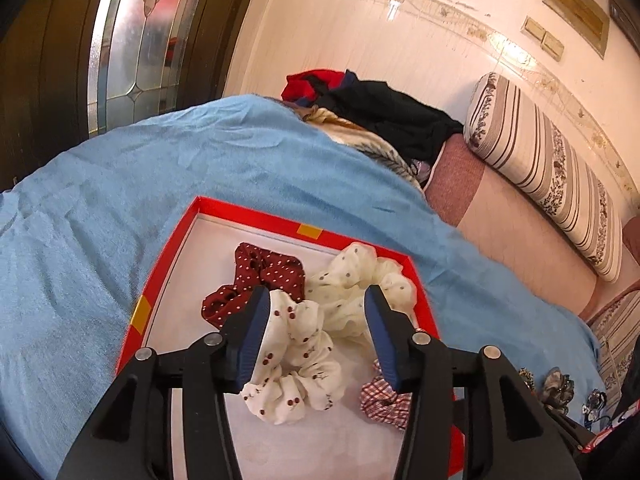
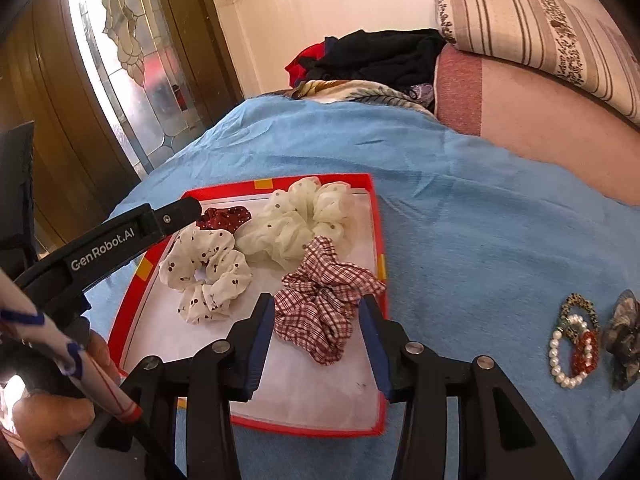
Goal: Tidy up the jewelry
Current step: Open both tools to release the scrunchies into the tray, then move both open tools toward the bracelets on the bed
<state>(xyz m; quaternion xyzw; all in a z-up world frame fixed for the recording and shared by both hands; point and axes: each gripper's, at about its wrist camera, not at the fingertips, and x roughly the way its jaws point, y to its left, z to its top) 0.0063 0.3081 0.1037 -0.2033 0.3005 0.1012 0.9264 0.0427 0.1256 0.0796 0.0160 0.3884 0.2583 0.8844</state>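
Where scrunchies lie, red tray (image 2: 378, 240) runs lengthwise away.

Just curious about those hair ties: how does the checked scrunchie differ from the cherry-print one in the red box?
The checked scrunchie is red-and-white plaid; the cherry-print scrunchie is cream with small dark red cherries. The checked scrunchie lies crumpled with no open centre showing, while the cherry-print scrunchie shows a small hole in its middle. The checked one sits by the box's right wall, the cherry-print one nearer the left wall. Both are gathered fabric lying loose in the red box.
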